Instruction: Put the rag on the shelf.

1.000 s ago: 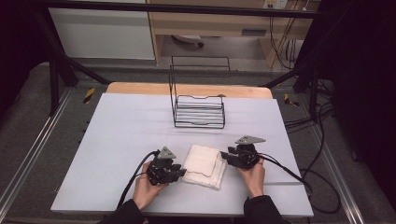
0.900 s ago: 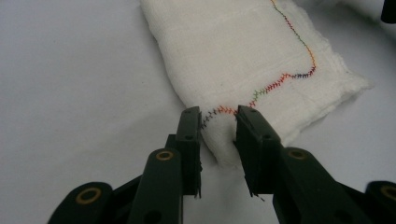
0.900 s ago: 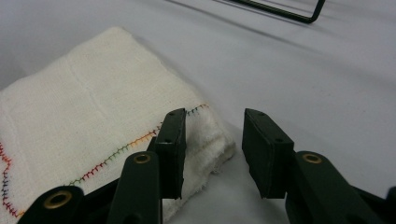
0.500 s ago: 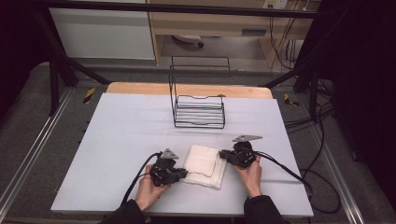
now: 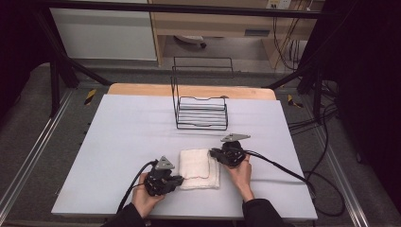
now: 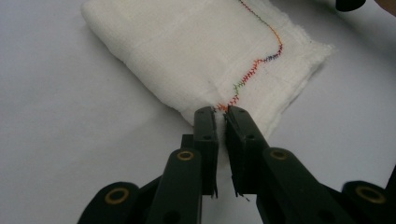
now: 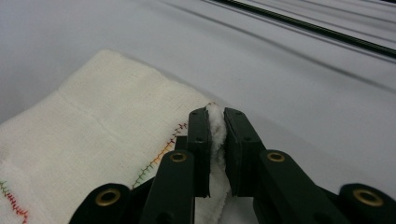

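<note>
Since a second ago both tongs have closed in on the folded white cloth (image 5: 199,169) lying near the table's (image 5: 118,142) front edge. The left tongs (image 6: 221,116) pinch its stitched edge, the right tongs (image 7: 215,116) clamp a corner; a lift or unfold seems imminent

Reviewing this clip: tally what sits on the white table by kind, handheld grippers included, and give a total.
Folded white cloth with multicoloured stitching: 1
Black wire rack: 1
Handheld black two-jaw grippers: 2, left gripper and right gripper, each shut on a cloth edge
Total: 4
</note>
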Demonstrator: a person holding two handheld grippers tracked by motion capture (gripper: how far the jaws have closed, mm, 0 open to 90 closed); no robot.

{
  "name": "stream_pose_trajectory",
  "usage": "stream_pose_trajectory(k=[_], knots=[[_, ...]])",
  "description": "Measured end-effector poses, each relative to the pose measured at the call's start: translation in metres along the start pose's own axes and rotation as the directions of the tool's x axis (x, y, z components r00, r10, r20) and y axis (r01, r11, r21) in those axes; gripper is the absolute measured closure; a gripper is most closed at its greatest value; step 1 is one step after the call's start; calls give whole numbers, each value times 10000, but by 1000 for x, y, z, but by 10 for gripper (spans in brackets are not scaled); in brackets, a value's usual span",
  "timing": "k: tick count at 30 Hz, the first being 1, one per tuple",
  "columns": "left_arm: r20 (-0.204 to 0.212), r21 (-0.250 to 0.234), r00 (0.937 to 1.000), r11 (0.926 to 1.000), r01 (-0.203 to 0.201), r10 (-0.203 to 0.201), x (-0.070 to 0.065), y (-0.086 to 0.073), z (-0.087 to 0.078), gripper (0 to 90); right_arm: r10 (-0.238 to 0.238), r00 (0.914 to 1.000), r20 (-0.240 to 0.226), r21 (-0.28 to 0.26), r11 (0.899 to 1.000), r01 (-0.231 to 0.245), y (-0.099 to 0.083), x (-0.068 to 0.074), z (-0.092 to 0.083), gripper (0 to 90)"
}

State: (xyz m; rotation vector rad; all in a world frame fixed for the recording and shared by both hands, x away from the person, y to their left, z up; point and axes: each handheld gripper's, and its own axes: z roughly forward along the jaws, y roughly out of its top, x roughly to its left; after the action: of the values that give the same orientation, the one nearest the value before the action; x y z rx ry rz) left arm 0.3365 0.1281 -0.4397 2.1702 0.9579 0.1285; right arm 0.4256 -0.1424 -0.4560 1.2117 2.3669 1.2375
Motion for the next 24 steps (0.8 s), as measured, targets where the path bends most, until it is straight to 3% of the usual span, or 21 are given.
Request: stream_pose_trajectory(k=[4, 6, 8, 12, 15, 19, 24], knots=[[-106, -106, 9999, 9999, -127, 126, 3, 1, -3, 710, -151, 9998, 150, -87, 9998, 152, 0, 0, -3, 746], [-159, -347, 9997, 9993, -172, 167, 5, 3, -7, 595, -219, 9997, 55, -144, 9997, 220, 1, 1, -9, 663], [-363, -505, 9986, 9979, -399, 381, 9, 6, -12, 563, -225, 9997, -44, -267, 9994, 223, 2, 1, -11, 635], [-531, -653, 9981, 9973, -333, 299, 21, 14, -15, 389, -274, 9995, -184, -570, 9980, 263, 2, -1, -26, 475], [-552, -679, 9979, 9970, -366, 329, 29, 22, -13, 325, -364, 9992, -168, -682, 9971, 351, -1, -3, -35, 342], [-548, -593, 9982, 9978, -289, 256, 38, 32, -6, 233, -529, 9984, -189, -638, 9966, 516, -8, -7, -41, 232], [-792, -591, 9967, 9980, -236, 189, 51, 44, 6, 200, -133, 9990, -429, -843, 9964, 96, -16, -12, -51, 111]])
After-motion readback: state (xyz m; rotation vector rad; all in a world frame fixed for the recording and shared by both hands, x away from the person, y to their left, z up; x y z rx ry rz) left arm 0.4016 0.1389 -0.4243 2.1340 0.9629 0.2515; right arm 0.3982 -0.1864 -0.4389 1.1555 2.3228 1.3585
